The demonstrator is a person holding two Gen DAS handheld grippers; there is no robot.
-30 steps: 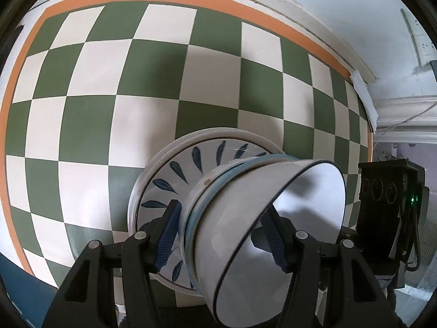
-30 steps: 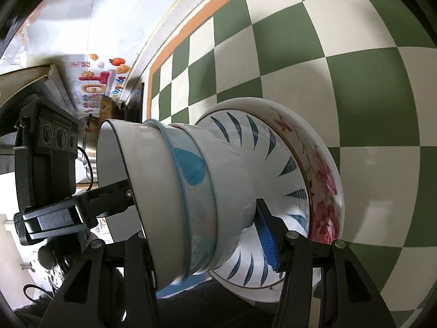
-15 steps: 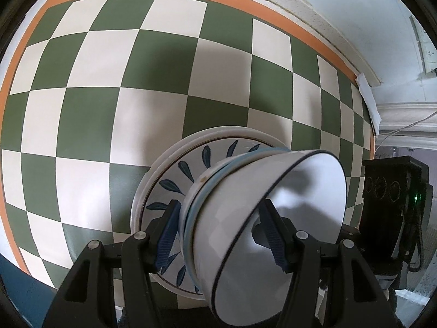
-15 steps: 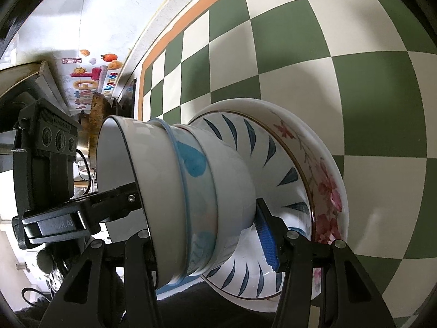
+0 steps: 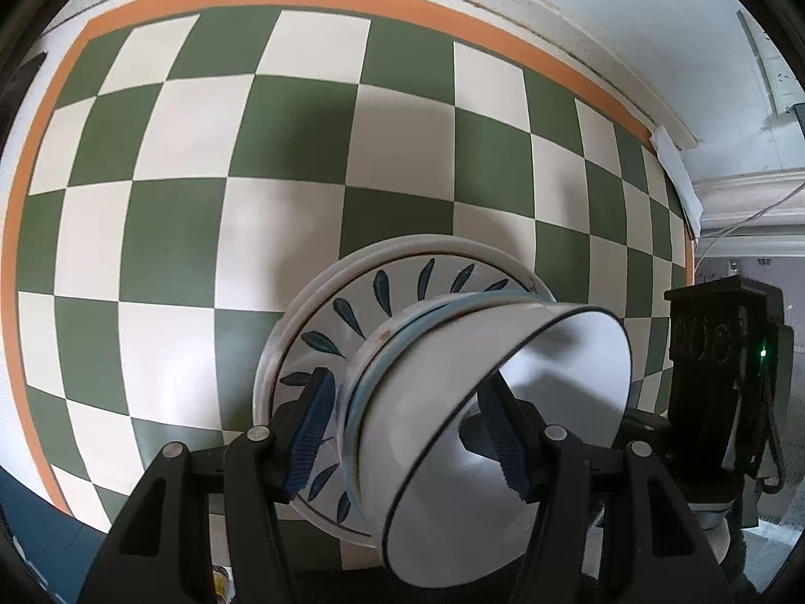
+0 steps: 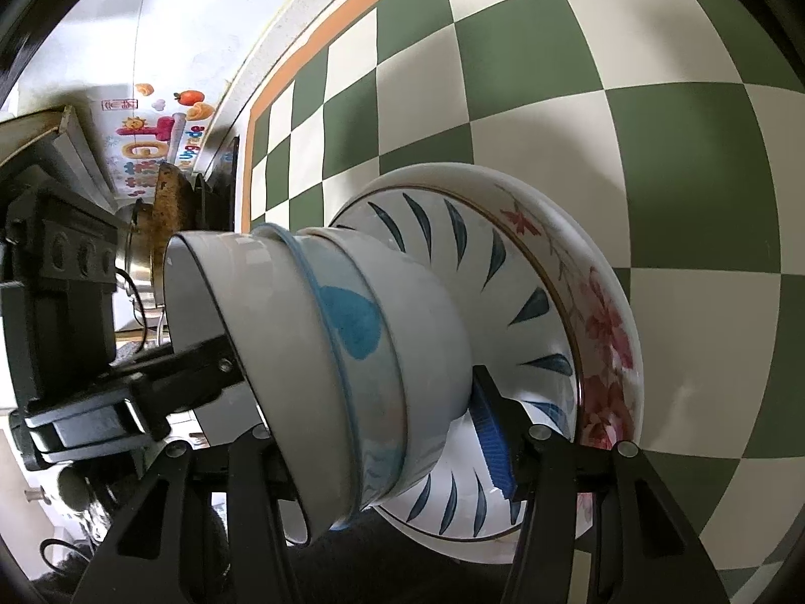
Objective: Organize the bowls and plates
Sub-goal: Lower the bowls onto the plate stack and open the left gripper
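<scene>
Both tools are on the same pile of crockery: three nested bowls (image 5: 483, 392) sitting in a leaf-painted plate (image 5: 352, 317), which lies in a flowered plate (image 6: 598, 312), all over the green-and-cream checked cloth (image 5: 201, 151).

The step looks like a two-handed carry or setting-down of the whole stack. To do it well, the two grips should move as one, at the same height and pace. Ceramic on ceramic is slick, and the upper bowls could slide if one side dips. I would keep the stack level, lower it flat onto the cloth, and loosen neither grip until the weight is down.

In the left wrist view the stack fills the lower middle of the frame. The left gripper (image 5: 407, 438) straddles the wall of the top bowl, with one blue pad (image 5: 309, 433) outside against the bowls and the other pad inside the white bowl. It looks clamped on the rim, though the outer contact is partly hidden.

In the right wrist view the stack runs from centre left to lower right. The right gripper (image 6: 382, 448) also brackets the bowls. Its far pad (image 6: 490, 445) is wedged between the lowest bowl and the leaf plate, and its near finger is hidden behind the bowls, so the hold seems firm but I cannot be sure. The left tool reaches in from the left edge, opposite it.
</scene>
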